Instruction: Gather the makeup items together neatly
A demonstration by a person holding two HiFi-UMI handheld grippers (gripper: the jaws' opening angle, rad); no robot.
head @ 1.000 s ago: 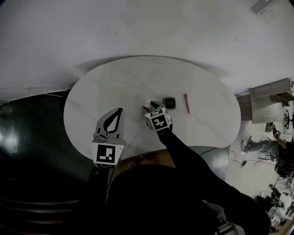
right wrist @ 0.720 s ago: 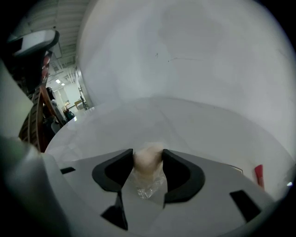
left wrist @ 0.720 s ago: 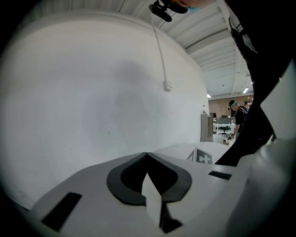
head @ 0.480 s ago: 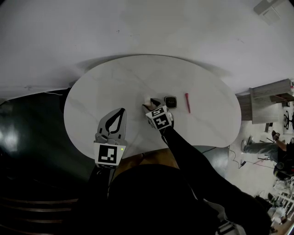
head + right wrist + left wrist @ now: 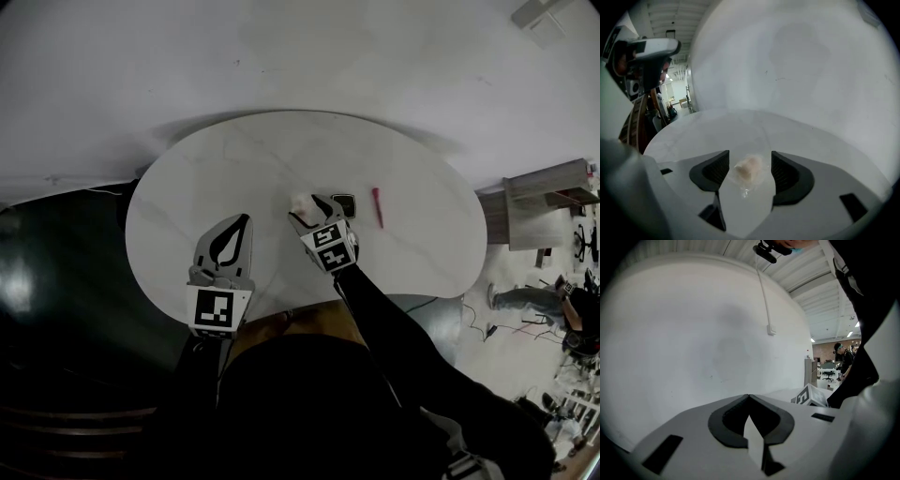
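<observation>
Makeup pencil [image 5: 377, 207], red, seemingly lying lengthwise away

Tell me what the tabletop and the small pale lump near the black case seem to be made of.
Tabletop: white with faint grey veins and a soft sheen, so marble or a marble-look laminate; I cannot tell which. Pale lump: a peach-coloured, matte, soft-looking piece, perhaps sponge or foam. It sits inside clear film that crinkles and glints, likely thin plastic.

office: desks [image 5: 828, 364], swivel chair [image 5: 828, 375]
</observation>
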